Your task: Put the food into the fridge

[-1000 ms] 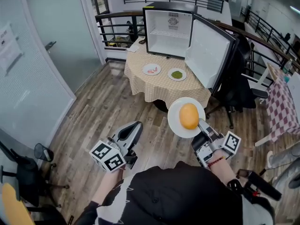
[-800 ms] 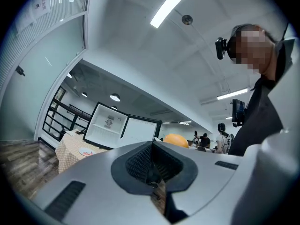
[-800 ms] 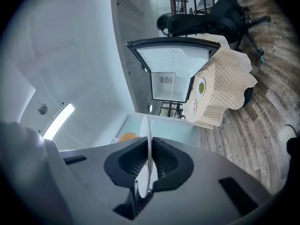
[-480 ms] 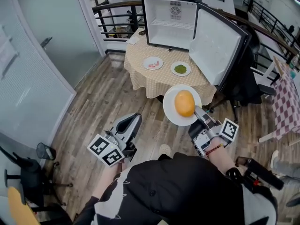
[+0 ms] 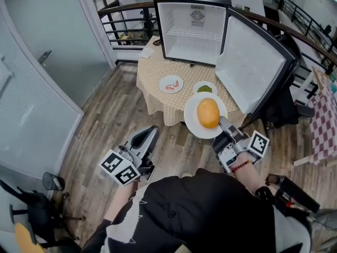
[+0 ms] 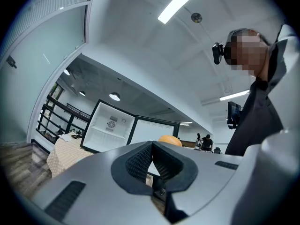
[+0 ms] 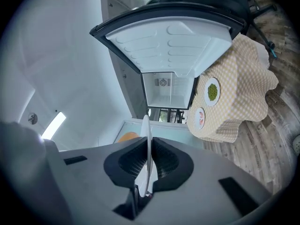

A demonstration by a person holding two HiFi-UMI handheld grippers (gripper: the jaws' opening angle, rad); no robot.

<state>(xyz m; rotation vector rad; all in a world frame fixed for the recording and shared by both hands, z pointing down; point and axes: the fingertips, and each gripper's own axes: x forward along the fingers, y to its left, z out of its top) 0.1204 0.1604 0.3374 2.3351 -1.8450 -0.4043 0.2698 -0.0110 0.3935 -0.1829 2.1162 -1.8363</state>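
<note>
Right gripper view: the right gripper [image 7: 149, 161] has its jaws pinched narrow on the rim of a white plate [image 7: 146, 135], seen edge-on between the ribbed pads; in the head view that plate carries one rounded orange-yellow piece of food [image 5: 208, 113], held level out in front of the person; the left gripper [image 6: 153, 161] has its jaws together with nothing between them and hangs low to the side over the wooden floor [image 5: 105, 136]; beyond stands the round table [image 5: 152, 83] in its checked cloth, and on it the small fridge [image 5: 192, 28] with its door [image 5: 253, 70] swung wide and its white inside bare; compared with a second ago the table and fridge sit larger and closer, and the held plate now overlaps the near edge of the plate of green food [image 5: 205, 87], so the person has been walking the load up to the fridge and the placing is, I judge, close but not begun; counted: two grippers, one fridge, one open door, three plates, namely one held and two on the table, the other bearing pinkish food [image 5: 171, 84].
</note>
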